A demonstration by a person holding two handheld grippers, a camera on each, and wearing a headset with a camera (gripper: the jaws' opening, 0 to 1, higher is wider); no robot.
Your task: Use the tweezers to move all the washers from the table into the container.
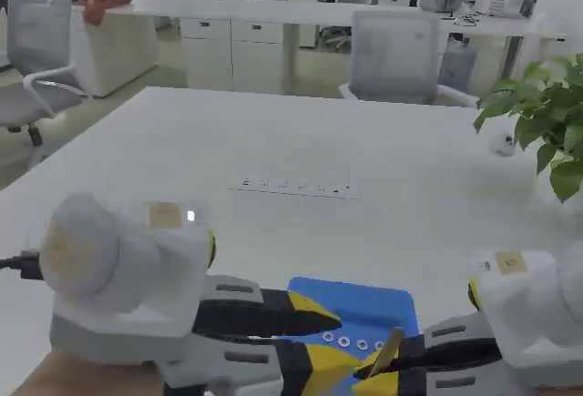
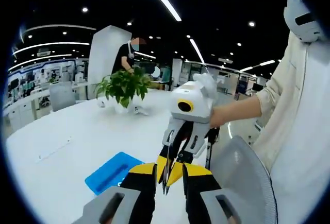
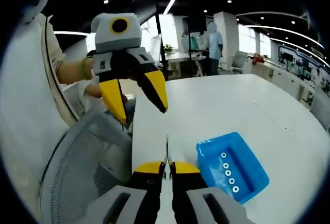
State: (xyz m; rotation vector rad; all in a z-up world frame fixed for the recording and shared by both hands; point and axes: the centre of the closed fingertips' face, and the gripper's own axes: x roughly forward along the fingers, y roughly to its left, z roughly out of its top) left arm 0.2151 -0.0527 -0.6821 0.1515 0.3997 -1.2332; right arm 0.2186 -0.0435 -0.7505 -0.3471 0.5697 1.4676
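Nearest me, the right gripper [image 3: 166,168] was clenched on the tweezers [image 3: 166,149], whose tips were poised beside the blue tray [image 3: 250,170]. The left gripper [image 3: 143,116] hung near the tray, jaws spread and empty. Five washers [image 3: 228,173] lay in a row inside the tray. I judged a pick was pending, with the tips needing to be lowered precisely onto one washer.

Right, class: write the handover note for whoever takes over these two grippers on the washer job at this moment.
Left gripper: open, holding nothing.
Right gripper: shut on the tweezers, which carry no washer.
Things: five washers lie in a row inside the blue tray on the white table.
Done: those five look delivered.
Left: check the table near the tray for strays; if there are none, the job is probably finished.
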